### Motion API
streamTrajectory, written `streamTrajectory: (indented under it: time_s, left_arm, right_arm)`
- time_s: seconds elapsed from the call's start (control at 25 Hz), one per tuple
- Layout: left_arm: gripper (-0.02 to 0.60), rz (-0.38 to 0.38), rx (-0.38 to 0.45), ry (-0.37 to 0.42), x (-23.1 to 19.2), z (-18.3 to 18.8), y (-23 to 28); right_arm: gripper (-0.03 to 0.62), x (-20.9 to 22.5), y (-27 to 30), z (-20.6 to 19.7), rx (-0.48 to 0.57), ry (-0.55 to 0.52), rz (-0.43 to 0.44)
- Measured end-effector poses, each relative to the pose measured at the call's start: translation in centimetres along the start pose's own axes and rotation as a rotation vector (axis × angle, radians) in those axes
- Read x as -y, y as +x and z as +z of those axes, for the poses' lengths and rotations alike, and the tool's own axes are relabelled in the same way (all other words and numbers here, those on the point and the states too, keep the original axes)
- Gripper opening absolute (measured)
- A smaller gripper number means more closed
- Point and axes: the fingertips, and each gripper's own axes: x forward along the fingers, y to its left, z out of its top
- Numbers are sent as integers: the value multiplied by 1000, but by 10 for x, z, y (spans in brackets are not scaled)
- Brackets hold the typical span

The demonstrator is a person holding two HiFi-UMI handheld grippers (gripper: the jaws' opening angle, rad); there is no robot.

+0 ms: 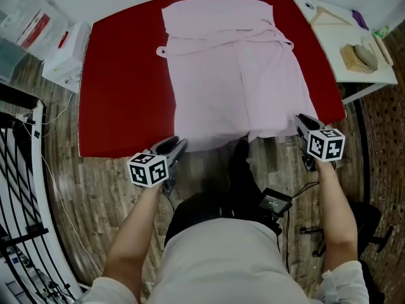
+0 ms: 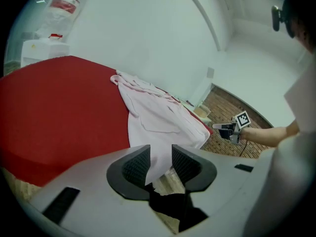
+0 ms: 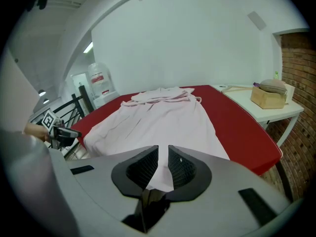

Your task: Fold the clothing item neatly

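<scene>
A pale pink robe-like garment (image 1: 234,75) lies spread flat on the red table (image 1: 126,94), its hem hanging over the near edge. My left gripper (image 1: 179,145) is at the hem's left corner. In the left gripper view its jaws (image 2: 161,154) stand open, and the hem corner (image 2: 157,159) hangs loose in the gap. My right gripper (image 1: 302,120) is at the hem's right corner. In the right gripper view its jaws (image 3: 163,157) are nearly together, with the pink cloth (image 3: 158,122) pinched between the pads.
A white side table (image 1: 364,78) at the right carries a hanger and a wooden box. Plastic bags and a white box (image 1: 63,56) sit left of the red table. A black metal rack (image 1: 19,170) stands on the wooden floor at far left.
</scene>
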Motion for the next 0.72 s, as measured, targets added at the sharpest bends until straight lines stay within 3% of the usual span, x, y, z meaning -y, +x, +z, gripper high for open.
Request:
streamTrajectory:
  time_s: [0.44, 0.72]
  left_arm:
    - [192, 24, -51, -57, -2, -43, -11]
    - [210, 71, -76, 1, -13, -68, 3]
  right_arm:
    - [79, 49, -27, -69, -129, -36, -77]
    - [127, 89, -13, -114, -235, -78, -42]
